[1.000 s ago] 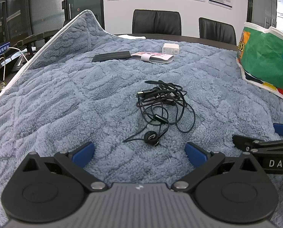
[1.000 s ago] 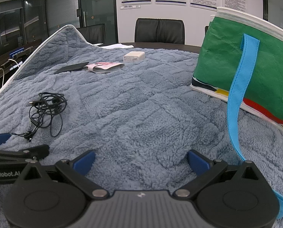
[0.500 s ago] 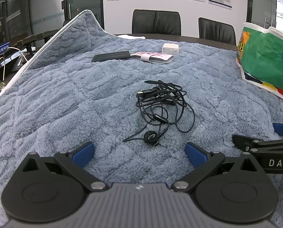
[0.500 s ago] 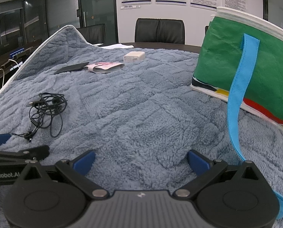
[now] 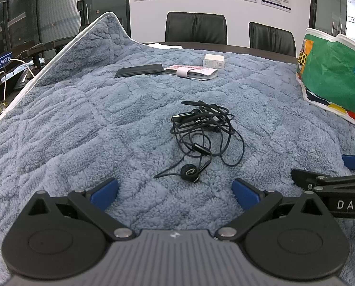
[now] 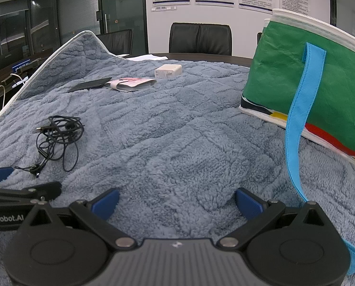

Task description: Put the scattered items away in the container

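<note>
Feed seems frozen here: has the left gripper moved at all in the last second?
No. In the left wrist view the left gripper sits the same against the earphone tangle and black wallet.

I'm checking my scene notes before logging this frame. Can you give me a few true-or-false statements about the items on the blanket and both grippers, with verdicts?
1. The tangled black earphones lie on the blue blanket. True.
2. The left gripper is shut on the earphones. False: its jaws are open, with the earbud just ahead of them.
3. The white charger is already inside the green bag. False: it sits on the blanket near the far edge.
4. The black wallet lies beside the pink-banded card holder. True.
5. The right gripper is open and empty. True.
</note>
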### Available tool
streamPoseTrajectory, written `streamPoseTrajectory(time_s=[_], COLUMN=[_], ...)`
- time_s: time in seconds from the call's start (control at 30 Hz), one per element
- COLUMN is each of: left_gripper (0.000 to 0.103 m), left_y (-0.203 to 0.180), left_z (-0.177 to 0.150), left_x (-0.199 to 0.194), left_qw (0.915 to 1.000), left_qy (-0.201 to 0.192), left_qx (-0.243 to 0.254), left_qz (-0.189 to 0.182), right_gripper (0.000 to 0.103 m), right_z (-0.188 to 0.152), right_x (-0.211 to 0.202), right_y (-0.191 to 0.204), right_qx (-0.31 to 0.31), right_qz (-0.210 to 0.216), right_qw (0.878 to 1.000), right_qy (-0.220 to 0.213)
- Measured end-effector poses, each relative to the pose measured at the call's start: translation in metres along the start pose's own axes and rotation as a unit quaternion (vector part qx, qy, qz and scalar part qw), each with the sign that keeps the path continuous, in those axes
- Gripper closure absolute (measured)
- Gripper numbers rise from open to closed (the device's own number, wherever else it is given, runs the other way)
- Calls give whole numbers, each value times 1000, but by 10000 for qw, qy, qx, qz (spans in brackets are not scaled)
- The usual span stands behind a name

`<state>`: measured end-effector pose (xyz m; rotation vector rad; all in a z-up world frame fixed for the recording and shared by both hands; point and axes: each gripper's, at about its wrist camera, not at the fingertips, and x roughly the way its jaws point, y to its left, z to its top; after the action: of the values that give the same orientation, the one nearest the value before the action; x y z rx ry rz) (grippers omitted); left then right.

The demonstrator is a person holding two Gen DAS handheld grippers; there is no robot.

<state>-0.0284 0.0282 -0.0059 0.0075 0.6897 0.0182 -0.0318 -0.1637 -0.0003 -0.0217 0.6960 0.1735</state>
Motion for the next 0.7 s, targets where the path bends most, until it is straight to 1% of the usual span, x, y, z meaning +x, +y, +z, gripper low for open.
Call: streamPoseTrajectory(time_s=[0.7], left_gripper=[0], left_y=[-1], left_z=[0], left_x=[1], left_qw=[10000], left_qy=[29], left_qx=[8], left_qz=[16], right_gripper=[0], right_z=[-1], right_x=[0], right_y=[0], right_qx=[-1], right_qz=[1], right_qw=[10000], right_qy=[-4])
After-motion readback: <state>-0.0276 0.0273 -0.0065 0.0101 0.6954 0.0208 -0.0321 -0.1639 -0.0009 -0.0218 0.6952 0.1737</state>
